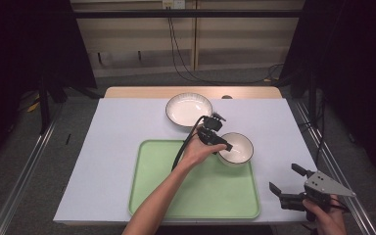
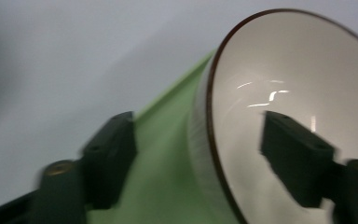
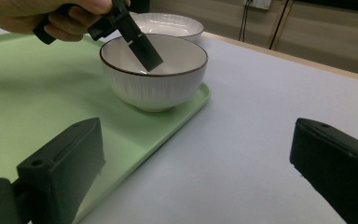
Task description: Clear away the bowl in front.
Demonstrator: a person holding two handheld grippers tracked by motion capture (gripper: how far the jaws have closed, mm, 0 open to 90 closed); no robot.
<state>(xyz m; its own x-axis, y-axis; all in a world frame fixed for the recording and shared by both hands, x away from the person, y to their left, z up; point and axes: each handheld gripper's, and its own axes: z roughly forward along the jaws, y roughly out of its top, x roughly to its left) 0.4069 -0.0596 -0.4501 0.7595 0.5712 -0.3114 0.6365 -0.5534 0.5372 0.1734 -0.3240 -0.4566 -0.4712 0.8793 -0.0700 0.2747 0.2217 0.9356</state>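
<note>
white glazed ceramic with fine ribbing outside and a thin brown rim: the small round bowl sits at the far right corner of the pale green plastic tray, itself on the near half of the white tabletop. the left gripper straddles the bowl's near wall, jaws apart, one inside, one outside. the right gripper hovers spread wide by the tabletop's near right corner. a wider white ribbed bowl stands near the far edge.
</note>
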